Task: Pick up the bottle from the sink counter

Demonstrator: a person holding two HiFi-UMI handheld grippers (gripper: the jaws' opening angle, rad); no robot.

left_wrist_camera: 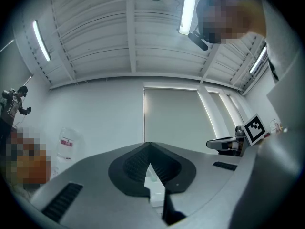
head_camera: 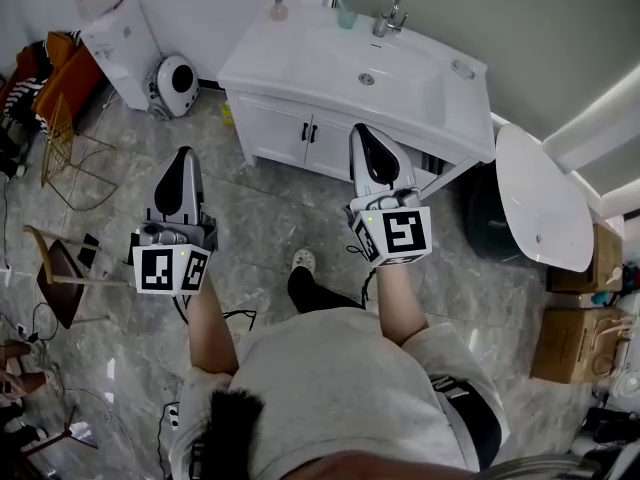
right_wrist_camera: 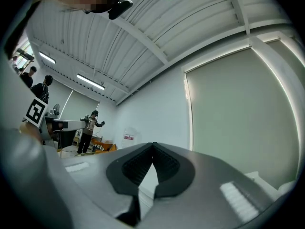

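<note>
Left gripper: we find the jaws closed tip to tip in its own view, with only a narrow wedge of daylight below the tips. Nothing is held.
Right gripper: we find the jaws fully closed, pads meeting at the tips. It holds nothing.
Position of grippers: in the head view both are held out in front of the person, over the grey tiled floor. The left one is out over the open floor. The tips of the right one show against the cupboard doors under the counter.
Bottle: we see a small, pale bottle standing upright at the back left corner of the sink counter, close to the wall. It is well apart from both grippers and untouched.
Sink counter: white, with a basin sunk in the middle.
Other items on counter: a greenish cup stands to the right of the bottle, and a metal tap stands right of the cup, behind the basin.
Surroundings: a water dispenser stands against the wall left of the counter. A round white table is to the right, with cardboard boxes beyond it.
Task status: we record the bottle as not yet picked up.
</note>
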